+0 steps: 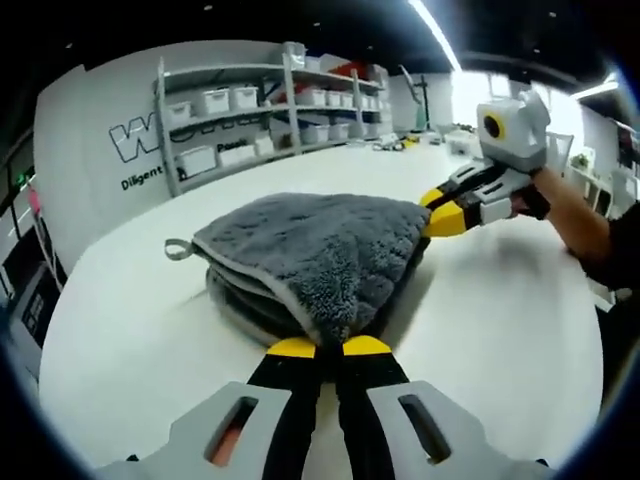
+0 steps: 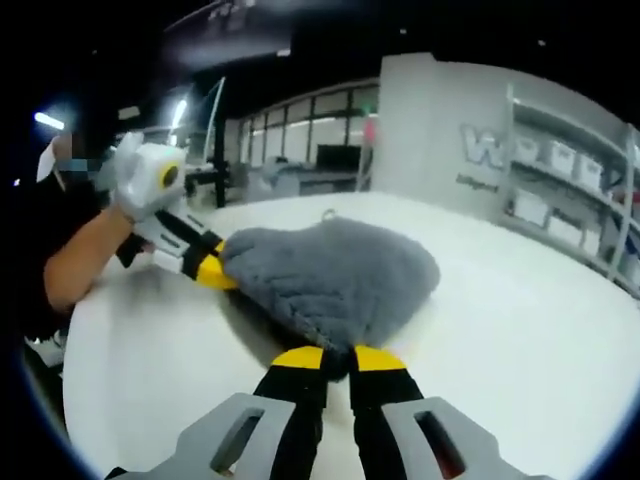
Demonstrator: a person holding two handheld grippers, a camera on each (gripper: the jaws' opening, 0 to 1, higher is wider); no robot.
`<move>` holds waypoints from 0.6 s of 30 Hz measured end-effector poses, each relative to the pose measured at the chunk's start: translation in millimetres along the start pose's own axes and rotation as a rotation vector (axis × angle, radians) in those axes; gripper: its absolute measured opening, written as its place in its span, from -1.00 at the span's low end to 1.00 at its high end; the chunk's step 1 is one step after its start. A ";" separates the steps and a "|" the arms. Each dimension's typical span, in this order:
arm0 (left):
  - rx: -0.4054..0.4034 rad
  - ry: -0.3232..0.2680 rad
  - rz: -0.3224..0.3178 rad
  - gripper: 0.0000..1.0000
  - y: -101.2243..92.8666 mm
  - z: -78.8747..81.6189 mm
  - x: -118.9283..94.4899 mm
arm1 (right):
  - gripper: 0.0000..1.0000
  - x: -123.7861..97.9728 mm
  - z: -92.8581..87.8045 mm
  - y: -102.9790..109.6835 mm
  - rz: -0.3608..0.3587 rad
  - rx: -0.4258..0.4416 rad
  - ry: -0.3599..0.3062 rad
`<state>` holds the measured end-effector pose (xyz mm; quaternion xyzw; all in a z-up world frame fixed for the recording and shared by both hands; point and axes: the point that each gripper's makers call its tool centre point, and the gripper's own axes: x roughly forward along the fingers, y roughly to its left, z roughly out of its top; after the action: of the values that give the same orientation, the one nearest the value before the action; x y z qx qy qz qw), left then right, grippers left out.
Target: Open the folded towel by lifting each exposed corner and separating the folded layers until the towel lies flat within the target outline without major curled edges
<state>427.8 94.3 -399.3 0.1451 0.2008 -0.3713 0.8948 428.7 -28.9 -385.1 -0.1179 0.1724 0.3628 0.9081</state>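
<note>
**Grey towel gripped at two corners on white table**

Seen on a white table (image 1: 130,340): a grey towel (image 1: 320,250), still folded in thick layers, lying toward the middle of the tabletop, well in from every edge. Raised slightly at two corners, with the upper layer lifted into a shallow tent above the stacked folds beneath. A small hanging loop (image 1: 177,249) jutting from the towel's side, resting on the tabletop.

Closed on the near corner in the left gripper view, the left gripper (image 1: 330,346), yellow tips pinched together around the plush fabric. Clamped on another corner, toward the far edge of the table, the right gripper (image 1: 440,212), held by a hand (image 1: 532,198) reaching in from the side.

Same grip from the other side in the right gripper view: right gripper (image 2: 339,358) shut on its corner of the towel (image 2: 335,275), left gripper (image 2: 213,268) biting the opposite corner near the table's edge.

Behind the table, metal shelves (image 1: 265,110) stacked with white bins (image 1: 215,100), against a wall with lettering (image 1: 140,150).
</note>
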 end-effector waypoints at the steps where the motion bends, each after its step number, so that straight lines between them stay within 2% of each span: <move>1: -0.004 -0.011 0.001 -0.91 -1.0 -0.8 -1.0 | -0.95 -1.6 -0.7 2.4 -0.009 -0.017 -0.007; 8: -0.002 -0.029 -0.018 -0.91 -2.8 -1.9 -1.1 | -0.96 -1.5 -7.5 -0.2 -0.001 0.013 -0.024; 18: 0.004 -0.011 -0.060 -0.91 -6.9 -6.5 -10.0 | -0.96 -6.2 -8.4 15.6 0.015 -0.003 -0.016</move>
<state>414.7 98.3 -401.1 0.1387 0.1992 -0.3990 0.8842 411.7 -24.6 -391.7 -0.1150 0.1655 0.3709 0.9066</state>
